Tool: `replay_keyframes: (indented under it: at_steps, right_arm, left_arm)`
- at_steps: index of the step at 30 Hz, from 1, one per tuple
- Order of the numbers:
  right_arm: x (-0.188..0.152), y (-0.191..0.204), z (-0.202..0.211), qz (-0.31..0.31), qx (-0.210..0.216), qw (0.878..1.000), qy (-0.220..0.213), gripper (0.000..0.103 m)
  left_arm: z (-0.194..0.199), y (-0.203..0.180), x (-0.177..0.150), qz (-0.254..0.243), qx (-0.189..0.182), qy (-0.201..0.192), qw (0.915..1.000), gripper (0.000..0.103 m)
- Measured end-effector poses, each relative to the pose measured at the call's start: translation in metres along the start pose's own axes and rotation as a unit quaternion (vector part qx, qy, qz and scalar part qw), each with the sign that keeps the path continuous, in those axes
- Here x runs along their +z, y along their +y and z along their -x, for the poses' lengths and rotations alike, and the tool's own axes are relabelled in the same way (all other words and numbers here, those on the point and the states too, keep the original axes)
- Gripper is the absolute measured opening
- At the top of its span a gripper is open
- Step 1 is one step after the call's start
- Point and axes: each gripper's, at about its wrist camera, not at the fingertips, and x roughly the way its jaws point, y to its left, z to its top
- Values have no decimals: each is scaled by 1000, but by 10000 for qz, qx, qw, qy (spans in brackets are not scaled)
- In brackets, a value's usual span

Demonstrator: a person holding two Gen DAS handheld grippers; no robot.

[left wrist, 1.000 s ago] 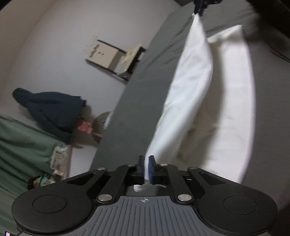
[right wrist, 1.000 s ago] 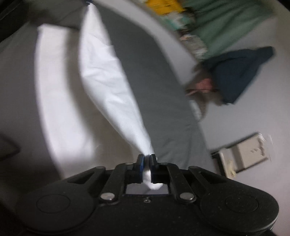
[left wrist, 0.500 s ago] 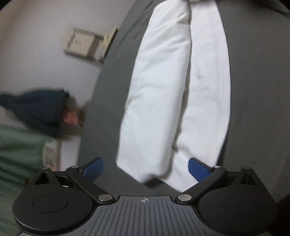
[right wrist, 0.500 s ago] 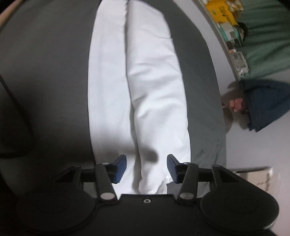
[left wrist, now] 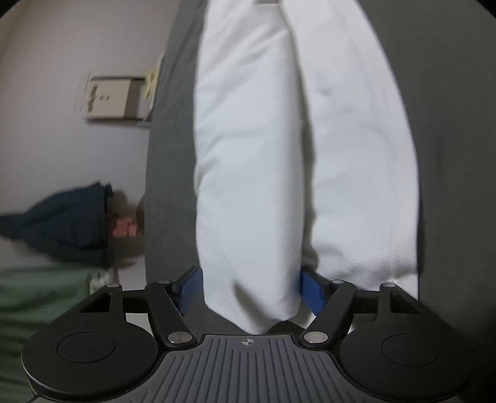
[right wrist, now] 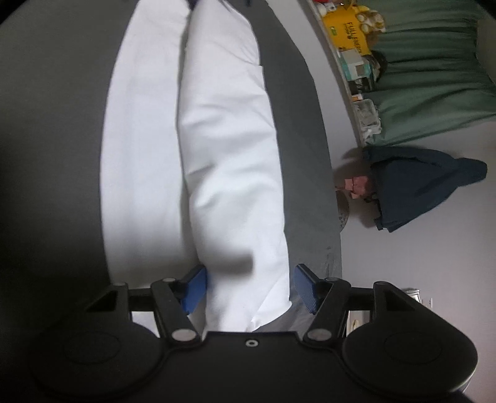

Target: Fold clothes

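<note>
A white garment (left wrist: 279,155) lies on the grey bed sheet (left wrist: 167,192), folded lengthwise, its upper flap laid over the wider lower layer. In the right wrist view the same white garment (right wrist: 217,148) runs away from me along the bed sheet (right wrist: 307,173). My left gripper (left wrist: 251,288) is open, its blue pads (left wrist: 313,290) spread on either side of the flap's near end without pinching it. At the opposite end of the garment, my right gripper (right wrist: 249,286) is open too, with its pads (right wrist: 305,286) wide apart around the cloth.
The bed edge drops to a pale floor. On the floor lie a dark blue garment (right wrist: 427,186), a flat beige box (left wrist: 114,97) and a pink item (right wrist: 356,184). Green curtain (right wrist: 434,71) and a cluttered shelf with a yellow box (right wrist: 350,29) stand beyond.
Both grippers held the garment's edge lifted a second ago, then let go. The flap has dropped flat onto the lower layer, and both grippers have come lower and closer to its ends.
</note>
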Motion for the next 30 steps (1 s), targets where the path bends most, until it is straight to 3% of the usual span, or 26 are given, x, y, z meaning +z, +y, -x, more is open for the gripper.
replay_keyframes:
  at_steps: [2,4,6,7,8,17,21,26,30]
  right_arm:
    - [2,1,-3,17,-18,10000,20,57]
    - [4,5,-6,75,-36,10000,50,47]
    - [6,5,-9,40,-52,10000,51,27]
    - [6,4,-9,16,-53,10000,43,20]
    - [6,2,-7,-23,-40,10000,13,13]
    - [-5,-63,45,-786,21,9961,-411,9]
    - [-11,-49,55,-435,666,9965,-239,9]
    - [-11,-21,35,-135,1267,9918,49,9]
    - [-12,-26,38,-223,1444,9893,50,9]
  left_arm:
    - [-2,-3,1,-65,1,1,10000,70]
    - [-2,-2,2,-22,-23,-1,10000,60]
    - [-1,-1,3,40,-95,17,9999,32]
    - [1,0,3,93,-122,14,9999,29]
    - [3,2,3,166,-149,-9,9997,19]
    - [63,49,-17,825,53,-553,9950,15]
    - [87,41,-20,816,-406,-678,9935,15]
    - [70,13,-15,925,-1168,-522,9875,15]
    - [74,27,-25,1415,-1072,-577,9824,15]
